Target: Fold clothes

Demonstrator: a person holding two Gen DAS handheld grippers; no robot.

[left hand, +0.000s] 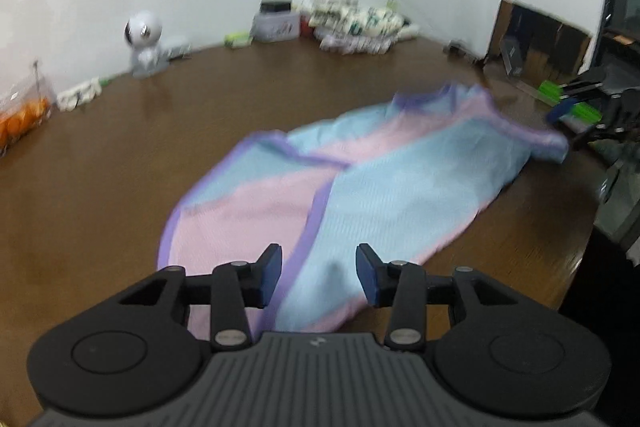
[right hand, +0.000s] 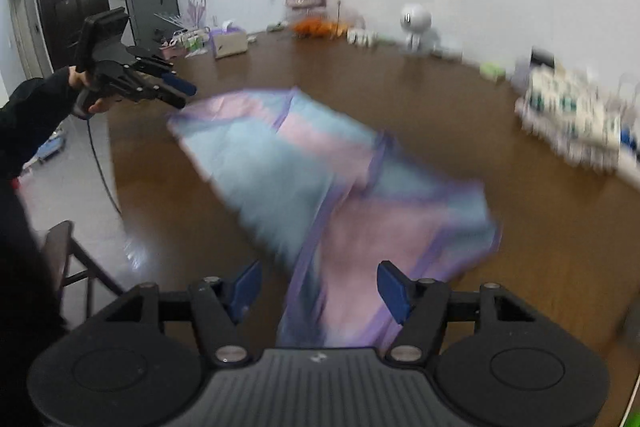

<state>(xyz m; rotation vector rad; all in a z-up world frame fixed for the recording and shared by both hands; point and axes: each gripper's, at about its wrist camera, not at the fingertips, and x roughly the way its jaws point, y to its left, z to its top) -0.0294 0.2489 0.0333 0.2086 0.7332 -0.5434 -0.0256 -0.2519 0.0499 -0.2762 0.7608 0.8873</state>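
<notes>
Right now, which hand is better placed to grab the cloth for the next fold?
Likely the right. The right tongs are open with a raised fold of the cloth between the pads. The left tongs are open too, above flat fabric.

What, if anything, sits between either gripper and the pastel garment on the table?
Nothing visible. The left gripper and right gripper are both open right above the garment, and the clutter stays along the far table edge.
</notes>
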